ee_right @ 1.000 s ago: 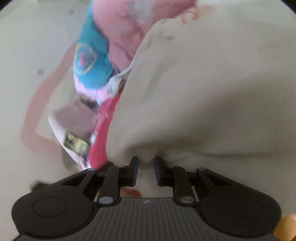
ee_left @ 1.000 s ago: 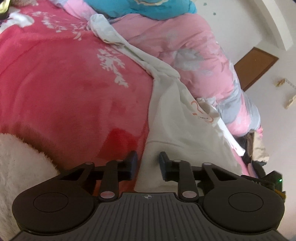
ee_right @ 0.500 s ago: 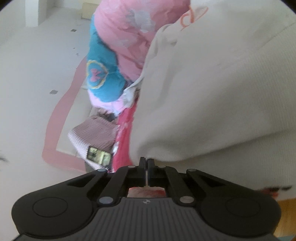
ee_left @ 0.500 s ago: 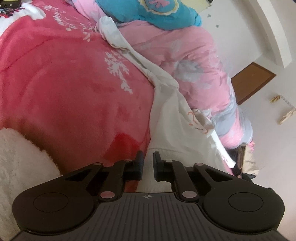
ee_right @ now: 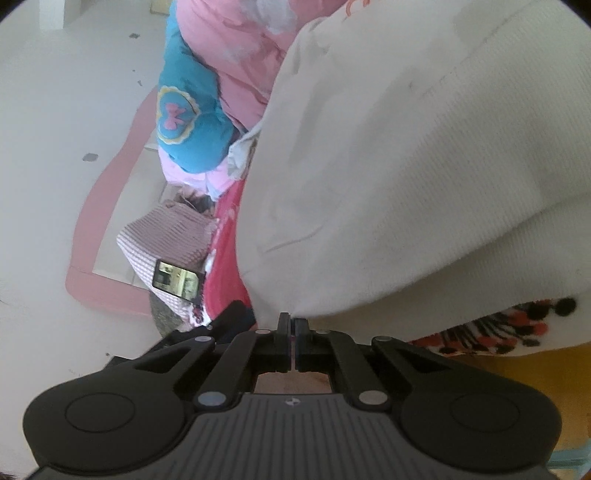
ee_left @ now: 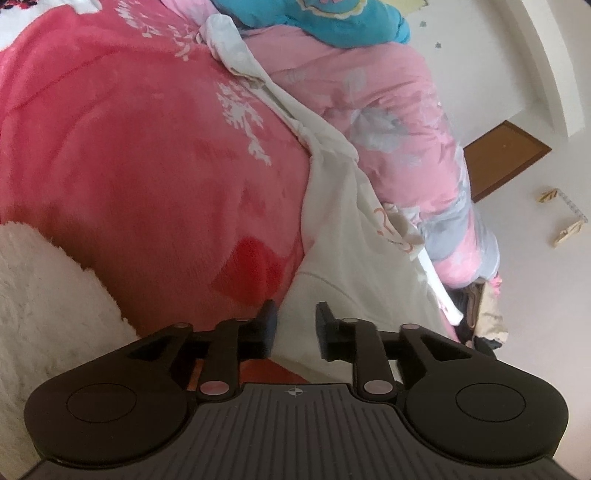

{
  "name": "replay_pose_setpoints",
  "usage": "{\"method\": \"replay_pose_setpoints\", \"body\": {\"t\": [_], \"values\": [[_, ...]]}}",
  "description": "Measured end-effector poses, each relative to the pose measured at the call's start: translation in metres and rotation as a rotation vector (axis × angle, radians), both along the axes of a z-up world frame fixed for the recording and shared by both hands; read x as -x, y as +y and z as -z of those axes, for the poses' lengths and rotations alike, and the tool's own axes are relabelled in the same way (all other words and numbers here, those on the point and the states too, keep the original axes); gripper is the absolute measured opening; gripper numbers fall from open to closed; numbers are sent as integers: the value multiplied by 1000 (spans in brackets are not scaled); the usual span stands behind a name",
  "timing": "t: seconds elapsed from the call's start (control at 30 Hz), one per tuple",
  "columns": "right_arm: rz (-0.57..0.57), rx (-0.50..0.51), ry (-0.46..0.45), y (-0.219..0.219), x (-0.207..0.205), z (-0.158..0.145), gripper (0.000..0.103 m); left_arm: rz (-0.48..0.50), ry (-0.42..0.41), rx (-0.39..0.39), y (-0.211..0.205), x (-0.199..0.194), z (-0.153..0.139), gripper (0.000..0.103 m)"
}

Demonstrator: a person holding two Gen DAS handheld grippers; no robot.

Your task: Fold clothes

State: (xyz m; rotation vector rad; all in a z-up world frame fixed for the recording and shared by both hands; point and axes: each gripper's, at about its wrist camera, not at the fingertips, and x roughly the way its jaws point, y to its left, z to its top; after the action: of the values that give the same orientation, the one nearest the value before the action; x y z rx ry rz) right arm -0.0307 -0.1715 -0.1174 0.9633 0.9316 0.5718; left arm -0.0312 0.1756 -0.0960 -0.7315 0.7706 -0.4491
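A cream sweatshirt (ee_left: 343, 236) with an orange print lies stretched along the red fleece blanket (ee_left: 129, 166); one sleeve trails to the far end. My left gripper (ee_left: 294, 321) is open, and the sweatshirt's ribbed hem corner sits between its fingers. In the right wrist view the same cream sweatshirt (ee_right: 406, 166) fills the upper right as a lifted fold. My right gripper (ee_right: 293, 322) is shut on the sweatshirt's lower edge, with cloth coming out right at the tips.
A pink floral quilt (ee_left: 388, 122) and a blue cushion (ee_left: 332, 18) lie along the bed's far side. White fluffy fabric (ee_left: 48, 306) sits at the near left. A pink checked bag (ee_right: 170, 236) with a phone (ee_right: 177, 282) rests beyond the bed edge.
My left gripper's fingers narrowed onto the hem half a second ago and have spread apart again. My right gripper closed from open onto the sweatshirt's edge and stays shut.
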Motion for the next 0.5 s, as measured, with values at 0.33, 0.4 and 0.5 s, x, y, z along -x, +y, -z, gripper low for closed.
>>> {"method": "replay_pose_setpoints", "body": {"t": [0.33, 0.4, 0.5], "values": [[7, 79, 9, 6, -6, 12, 1, -3, -29, -106, -17, -2, 1, 26], [-18, 117, 4, 6, -1, 10, 3, -8, -30, -147, -21, -2, -1, 21], [-59, 215, -37, 5, 14, -2, 4, -17, -19, -174, -22, -3, -2, 16]]}}
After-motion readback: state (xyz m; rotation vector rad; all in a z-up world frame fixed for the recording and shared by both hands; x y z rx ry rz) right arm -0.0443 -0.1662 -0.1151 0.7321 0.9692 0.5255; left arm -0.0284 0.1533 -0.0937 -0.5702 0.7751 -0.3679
